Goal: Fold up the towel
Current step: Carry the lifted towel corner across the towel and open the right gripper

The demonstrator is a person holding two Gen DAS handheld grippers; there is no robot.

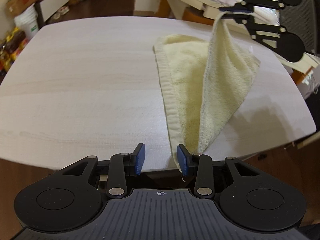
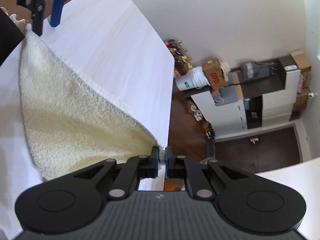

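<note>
Clamping one corner of the towel [image 1: 226, 68], the right gripper [image 2: 162, 156] is holding it raised above the table [image 1: 90, 80]. The left gripper [image 1: 161, 160] is waiting with jaws apart; the towel's near corner is lying just beside its right pad, unclamped, at the table's near edge.

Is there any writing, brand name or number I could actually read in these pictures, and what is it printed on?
None can be read.
Cardboard box: red printing, too blurred to read.
White bucket: green mark, too small to read.
Left hand-held gripper: pale lettering on the black body, too blurred to read.
Towel, table, right hand-held gripper: no writing visible.
</note>
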